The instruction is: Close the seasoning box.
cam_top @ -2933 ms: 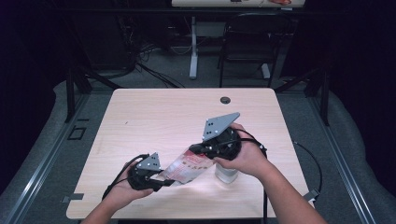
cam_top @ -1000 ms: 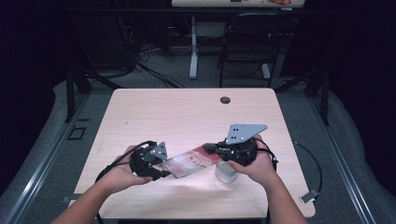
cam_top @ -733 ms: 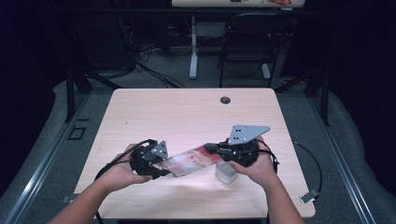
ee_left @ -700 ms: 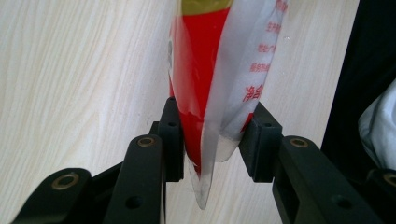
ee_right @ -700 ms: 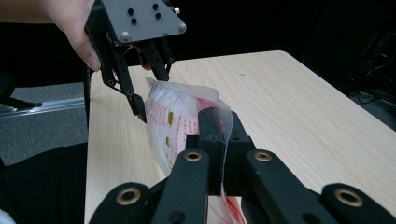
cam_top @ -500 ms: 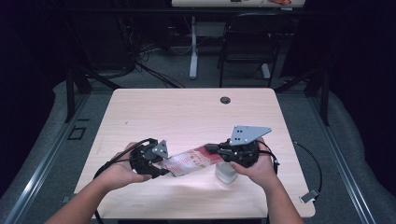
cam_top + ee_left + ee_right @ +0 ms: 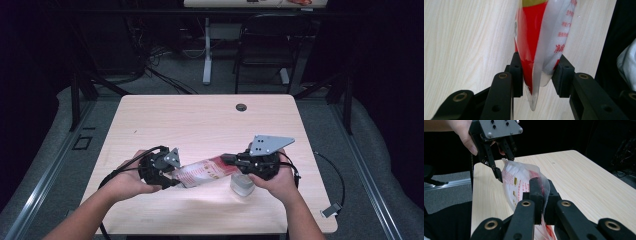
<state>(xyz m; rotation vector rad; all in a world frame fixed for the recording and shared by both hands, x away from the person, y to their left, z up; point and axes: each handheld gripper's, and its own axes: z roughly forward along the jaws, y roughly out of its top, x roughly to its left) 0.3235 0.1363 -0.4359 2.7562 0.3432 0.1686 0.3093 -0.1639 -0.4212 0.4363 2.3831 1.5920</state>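
- Red-and-white plastic pouch, printed with red characters, is stretched between two hand-held grippers above the near part of the pale wood tabletop.
- The left gripper is clamped on the pouch's left end; in the left gripper view its two black jaws press the pouch from both sides, the sealed edge poking down between them.
- The right gripper is clamped on the pouch's other end; in the right gripper view its jaws stand nearly together on the crinkled film, with the left gripper gripping the far end.
- The person's left hand and right hand hold the tools, forearms coming in over the tabletop's near edge.
- A small white object sits on the tabletop just beside the right hand, below the right gripper; what it is cannot be told.
- The grey three-cornered plate tops the right gripper, lying roughly level.
- A dark round grommet lies near the far edge, well apart from the hands.
- The far half of the tabletop and its left and right margins are bare wood; both grippers work near the front edge.
- A dark chair and a white desk leg stand on the grey floor beyond the far edge.
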